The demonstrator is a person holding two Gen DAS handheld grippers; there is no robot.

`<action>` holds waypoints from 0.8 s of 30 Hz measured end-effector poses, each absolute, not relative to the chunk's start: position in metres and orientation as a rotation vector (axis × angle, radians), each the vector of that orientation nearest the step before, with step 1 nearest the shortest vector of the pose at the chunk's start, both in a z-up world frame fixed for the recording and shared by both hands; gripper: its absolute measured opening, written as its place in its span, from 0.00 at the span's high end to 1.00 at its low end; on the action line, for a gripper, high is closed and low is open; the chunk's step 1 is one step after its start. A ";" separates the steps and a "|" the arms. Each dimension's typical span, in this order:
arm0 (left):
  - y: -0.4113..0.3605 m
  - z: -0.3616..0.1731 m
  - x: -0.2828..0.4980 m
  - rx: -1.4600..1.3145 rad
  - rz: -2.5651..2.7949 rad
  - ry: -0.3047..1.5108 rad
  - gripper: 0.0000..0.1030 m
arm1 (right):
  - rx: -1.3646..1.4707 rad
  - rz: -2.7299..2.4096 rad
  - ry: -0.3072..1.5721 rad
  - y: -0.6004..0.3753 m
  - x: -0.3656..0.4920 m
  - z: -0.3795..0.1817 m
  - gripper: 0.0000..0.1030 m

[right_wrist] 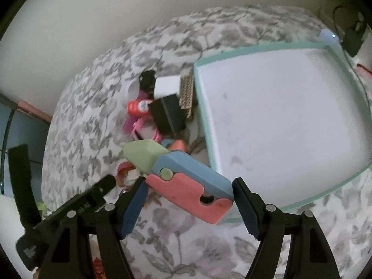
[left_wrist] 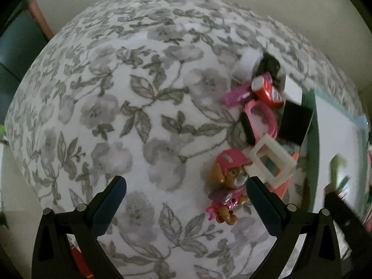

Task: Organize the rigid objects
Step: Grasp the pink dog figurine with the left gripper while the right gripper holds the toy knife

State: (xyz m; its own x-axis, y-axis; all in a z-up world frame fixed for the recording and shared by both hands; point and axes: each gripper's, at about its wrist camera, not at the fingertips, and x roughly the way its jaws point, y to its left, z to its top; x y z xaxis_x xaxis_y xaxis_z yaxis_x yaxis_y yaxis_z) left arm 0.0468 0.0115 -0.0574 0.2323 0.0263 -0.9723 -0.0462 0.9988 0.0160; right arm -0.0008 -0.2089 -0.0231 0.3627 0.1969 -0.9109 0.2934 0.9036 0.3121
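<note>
My right gripper [right_wrist: 189,183] is shut on a toy folding knife [right_wrist: 186,181] with a pink and blue handle and a pale green blade. It hangs above the floral cloth, beside the near left corner of the white tray with a teal rim [right_wrist: 255,46]. My left gripper [left_wrist: 186,181] is open over the cloth with nothing between its fingers. A brown pup figure in a pink helmet [left_wrist: 229,186] lies just inside its right finger. Beyond the pup lies a pile: a white frame [left_wrist: 272,160], a pink ring-shaped toy [left_wrist: 262,114], a red tube [left_wrist: 267,88] and a black box [left_wrist: 295,121].
The floral cloth [left_wrist: 116,93] covers a rounded surface with bare room to the left of the pile. The tray's teal rim [left_wrist: 311,121] bounds the pile on the right. A white box [right_wrist: 166,87] and a brown textured block [right_wrist: 187,93] sit against the tray's far left corner.
</note>
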 end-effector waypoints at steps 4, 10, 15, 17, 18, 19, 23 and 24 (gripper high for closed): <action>0.002 -0.068 0.047 0.070 0.051 1.361 0.00 | 0.482 -0.069 1.216 -0.216 -0.001 -0.024 0.26; -0.014 -0.077 0.048 0.162 0.022 1.362 0.00 | 0.465 -0.085 1.231 -0.218 -0.003 -0.028 0.26; -0.037 -0.087 0.047 0.236 -0.053 1.376 0.16 | 0.473 -0.091 1.236 -0.220 -0.003 -0.029 0.26; -0.044 -0.091 0.047 0.248 -0.086 1.381 0.27 | 0.475 -0.093 1.236 -0.220 -0.004 -0.029 0.26; -0.047 -0.092 0.046 0.257 -0.101 1.379 0.32 | 0.476 -0.094 1.236 -0.220 -0.004 -0.029 0.26; -0.050 -0.092 0.046 0.265 -0.112 1.378 0.37 | 0.476 -0.095 1.237 -0.220 -0.004 -0.029 0.26; -0.058 -0.092 0.042 0.284 -0.126 1.370 0.39 | 0.474 -0.095 1.239 -0.220 -0.003 -0.030 0.26; -0.058 -0.092 0.042 0.275 -0.126 1.373 0.39 | 0.473 -0.095 1.240 -0.219 -0.003 -0.030 0.26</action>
State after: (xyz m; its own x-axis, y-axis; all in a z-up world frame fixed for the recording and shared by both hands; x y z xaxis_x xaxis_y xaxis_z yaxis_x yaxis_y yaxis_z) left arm 0.0423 -0.0580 -0.0924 0.1960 0.0713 -0.9780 0.2481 0.9613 0.1198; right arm -0.0030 -0.2194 -0.0303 0.3341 0.1828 -0.9246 0.3217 0.9000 0.2941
